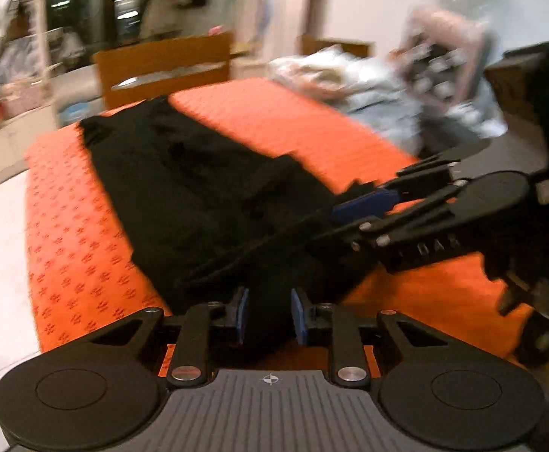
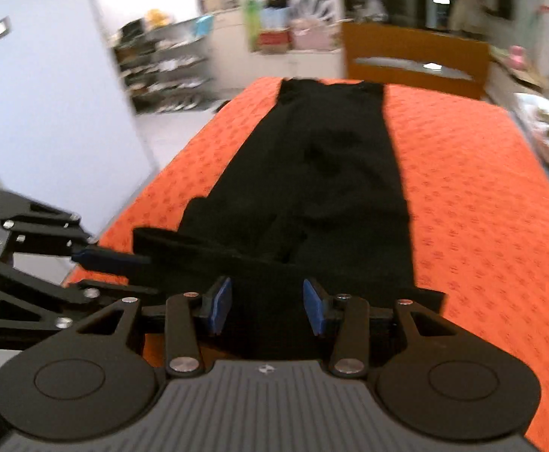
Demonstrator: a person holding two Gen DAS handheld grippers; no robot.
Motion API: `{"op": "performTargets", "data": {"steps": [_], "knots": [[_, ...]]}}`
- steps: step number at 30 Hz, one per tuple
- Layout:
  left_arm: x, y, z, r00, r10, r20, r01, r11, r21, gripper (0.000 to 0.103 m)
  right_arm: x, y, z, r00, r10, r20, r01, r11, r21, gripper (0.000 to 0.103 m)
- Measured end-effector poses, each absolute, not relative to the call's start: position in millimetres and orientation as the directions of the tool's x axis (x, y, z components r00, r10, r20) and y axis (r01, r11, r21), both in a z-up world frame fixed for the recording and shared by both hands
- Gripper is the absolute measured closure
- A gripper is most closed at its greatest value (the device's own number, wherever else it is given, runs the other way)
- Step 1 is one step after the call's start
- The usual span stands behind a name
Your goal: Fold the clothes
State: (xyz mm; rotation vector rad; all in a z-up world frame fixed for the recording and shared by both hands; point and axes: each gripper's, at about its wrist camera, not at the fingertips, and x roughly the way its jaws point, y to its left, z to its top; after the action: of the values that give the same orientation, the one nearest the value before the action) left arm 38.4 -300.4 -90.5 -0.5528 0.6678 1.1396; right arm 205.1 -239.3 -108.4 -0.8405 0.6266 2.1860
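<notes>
left hand-held gripper [image 1: 268,314] and right hand-held gripper [image 2: 266,307] level, jaws apart over black garment [image 2: 312,188].

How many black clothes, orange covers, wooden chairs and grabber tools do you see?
Black garment: 1
Orange cover: 1
Wooden chair: 1
Tools: 2, left tool and right tool
Total: 5

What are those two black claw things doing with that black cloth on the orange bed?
A person is folding a black garment laid out long on the orange bedspread. The left gripper and right gripper are both at its near end, jaws apart with fabric between the blue pads. A pile of pale laundry sits on the far side.
</notes>
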Motion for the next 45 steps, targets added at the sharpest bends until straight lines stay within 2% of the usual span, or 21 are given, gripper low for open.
{"op": "performTargets", "data": {"steps": [2, 4, 7, 11, 12, 15, 18, 23, 26, 34, 36, 41, 45], "knots": [[44, -292, -100, 0.196, 0.626, -0.754, -0.967, 0.249, -0.044, 0.075, 204, -227, -120, -0.557, 0.404, -0.726, -0.716, -0.677, 0.173, 0.055], [46, -288, -107, 0.153, 0.604, -0.782, -0.979, 0.202, -0.035, 0.075, 206, -215, -130, -0.578, 0.365, -0.730, -0.688, -0.700, 0.194, 0.049], [42, -286, -106, 0.144, 0.592, -0.793, -0.984, 0.171, -0.051, 0.075, 208, -207, -136, -0.612, 0.325, -0.721, -0.653, -0.722, 0.229, 0.047], [37, -285, -101, 0.134, 0.585, -0.800, -0.988, 0.139, -0.063, 0.074, 225, -209, -120, -0.656, 0.317, -0.685, -0.619, -0.745, 0.247, 0.047], [36, -287, -97, 0.133, 0.588, -0.798, -0.988, 0.141, -0.061, 0.071, 231, -211, -115, -0.663, 0.321, -0.676, -0.612, -0.752, 0.244, 0.046], [36, -297, -87, 0.145, 0.604, -0.784, -0.981, 0.193, -0.033, 0.058, 254, -218, -102, -0.656, 0.340, -0.674, -0.592, -0.785, 0.181, 0.045], [40, -312, -80, 0.162, 0.618, -0.770, -0.949, 0.312, 0.051, 0.052, 275, -227, -101, -0.624, 0.357, -0.695, -0.557, -0.827, 0.076, 0.044], [53, -324, -87, 0.157, 0.625, -0.765, -0.874, 0.448, 0.186, 0.049, 299, -248, -105, -0.613, 0.370, -0.698, -0.437, -0.895, -0.090, 0.043], [60, -316, -100, 0.134, 0.614, -0.777, -0.850, 0.475, 0.228, 0.049, 296, -252, -112, -0.612, 0.356, -0.706, -0.344, -0.924, -0.168, 0.043], [64, -314, -119, 0.110, 0.620, -0.777, -0.798, 0.521, 0.303, 0.049, 277, -251, -135, -0.612, 0.302, -0.731, -0.196, -0.953, -0.230, 0.044], [64, -316, -119, 0.117, 0.627, -0.770, -0.797, 0.523, 0.304, 0.052, 277, -248, -137, -0.607, 0.304, -0.734, -0.192, -0.953, -0.236, 0.049], [59, -315, -108, 0.144, 0.629, -0.764, -0.811, 0.518, 0.273, 0.062, 280, -238, -126, -0.603, 0.272, -0.750, -0.192, -0.962, -0.194, 0.070], [48, -305, -89, 0.177, 0.643, -0.745, -0.845, 0.488, 0.221, 0.086, 275, -225, -103, -0.609, 0.279, -0.742, -0.213, -0.959, -0.186, 0.079]]}}
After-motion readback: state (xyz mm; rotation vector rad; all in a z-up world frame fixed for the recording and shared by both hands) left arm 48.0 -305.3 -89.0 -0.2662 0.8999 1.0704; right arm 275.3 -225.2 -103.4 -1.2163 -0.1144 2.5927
